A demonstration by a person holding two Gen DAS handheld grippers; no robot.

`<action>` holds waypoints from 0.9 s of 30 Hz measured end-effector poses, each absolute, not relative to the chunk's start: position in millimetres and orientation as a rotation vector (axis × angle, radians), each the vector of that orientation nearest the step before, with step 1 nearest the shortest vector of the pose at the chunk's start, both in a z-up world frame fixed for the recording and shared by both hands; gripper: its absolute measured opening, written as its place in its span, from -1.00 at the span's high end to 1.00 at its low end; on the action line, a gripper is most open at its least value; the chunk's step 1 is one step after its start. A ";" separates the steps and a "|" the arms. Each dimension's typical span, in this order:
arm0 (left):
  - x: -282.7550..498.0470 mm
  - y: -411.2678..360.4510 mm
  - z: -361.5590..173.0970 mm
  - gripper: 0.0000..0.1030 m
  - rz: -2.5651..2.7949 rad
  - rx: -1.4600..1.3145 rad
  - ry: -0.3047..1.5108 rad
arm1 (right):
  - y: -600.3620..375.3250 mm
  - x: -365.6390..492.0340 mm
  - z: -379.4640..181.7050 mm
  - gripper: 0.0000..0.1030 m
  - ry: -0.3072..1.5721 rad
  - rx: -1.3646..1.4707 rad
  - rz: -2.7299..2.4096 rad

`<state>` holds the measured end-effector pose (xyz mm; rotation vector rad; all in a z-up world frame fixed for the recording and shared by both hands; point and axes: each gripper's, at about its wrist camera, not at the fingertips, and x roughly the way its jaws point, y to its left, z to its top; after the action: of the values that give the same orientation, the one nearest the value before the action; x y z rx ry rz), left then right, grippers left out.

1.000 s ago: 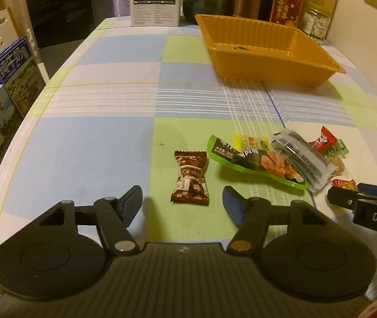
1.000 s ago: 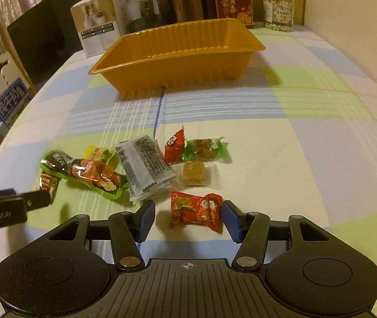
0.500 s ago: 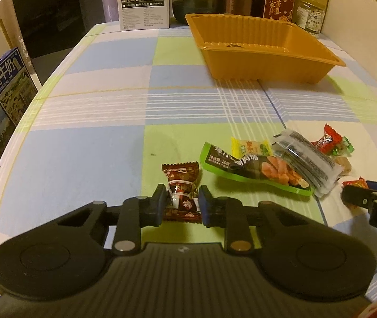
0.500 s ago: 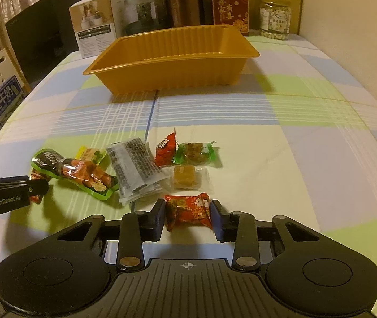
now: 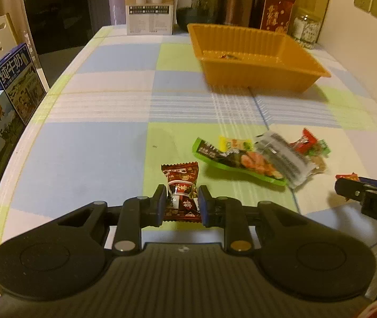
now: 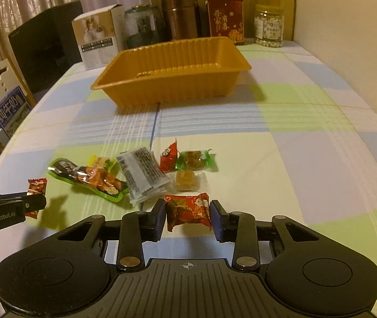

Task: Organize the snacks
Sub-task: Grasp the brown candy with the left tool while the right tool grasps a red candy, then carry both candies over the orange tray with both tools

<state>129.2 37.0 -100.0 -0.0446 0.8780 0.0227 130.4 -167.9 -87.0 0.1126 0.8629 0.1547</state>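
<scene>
Between the blue pads of the left gripper (image 5: 181, 204), at 6 o'clock in the left wrist view, a dark red wrapped candy (image 5: 181, 191) is clamped, its twisted top sticking up past the fingertips; a shadow on the checked tablecloth (image 5: 103, 148) under it suggests it is off the cloth. Out at 3 o'clock the right gripper (image 6: 188, 216) pokes in from the edge; in its own view its jaws, which have just been closing, are pinched on a red foil snack packet (image 6: 188, 212). Just past that packet, toward 12 o'clock, lie the loose snacks: a clear-wrapped brown sweet (image 6: 187, 180), a green-wrapped one (image 6: 195, 159), a small red packet (image 6: 168, 155), a grey printed sachet (image 6: 142, 173), a yellow packet (image 6: 100, 163) and a long green-edged pouch (image 6: 87, 180). Farther on at 12 o'clock sits the orange plastic tray (image 6: 172, 84), well apart from the pile, with boxes and jars behind it
</scene>
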 end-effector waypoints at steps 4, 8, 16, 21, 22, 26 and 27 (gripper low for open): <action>119.9 33.8 -85.6 0.56 0.013 -0.051 0.856 | -169.6 122.0 -74.4 0.30 0.841 0.119 0.155; 113.5 29.7 -71.6 0.55 -0.001 -0.057 0.832 | -171.7 114.2 -60.8 0.30 0.815 0.124 0.157; 109.4 18.7 -47.4 0.55 -0.035 -0.062 0.790 | -178.3 109.2 -35.7 0.30 0.771 0.141 0.157; 114.2 9.4 -32.7 0.55 -0.063 -0.069 0.764 | -183.9 116.8 -21.3 0.30 0.759 0.144 0.155; 116.2 7.7 -29.8 0.55 -0.069 -0.073 0.760 | -184.7 119.2 -17.8 0.30 0.758 0.144 0.156; 124.6 1.3 -18.4 0.55 -0.094 -0.082 0.748 | -190.5 126.9 -6.8 0.30 0.753 0.150 0.156; 126.8 -0.7 -15.6 0.55 -0.101 -0.084 0.745 | -191.6 129.1 -4.5 0.30 0.752 0.150 0.156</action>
<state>126.8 -0.7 -15.6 -0.0843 0.7455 -0.1007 129.1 -191.6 -4.5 0.1496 0.7523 0.1562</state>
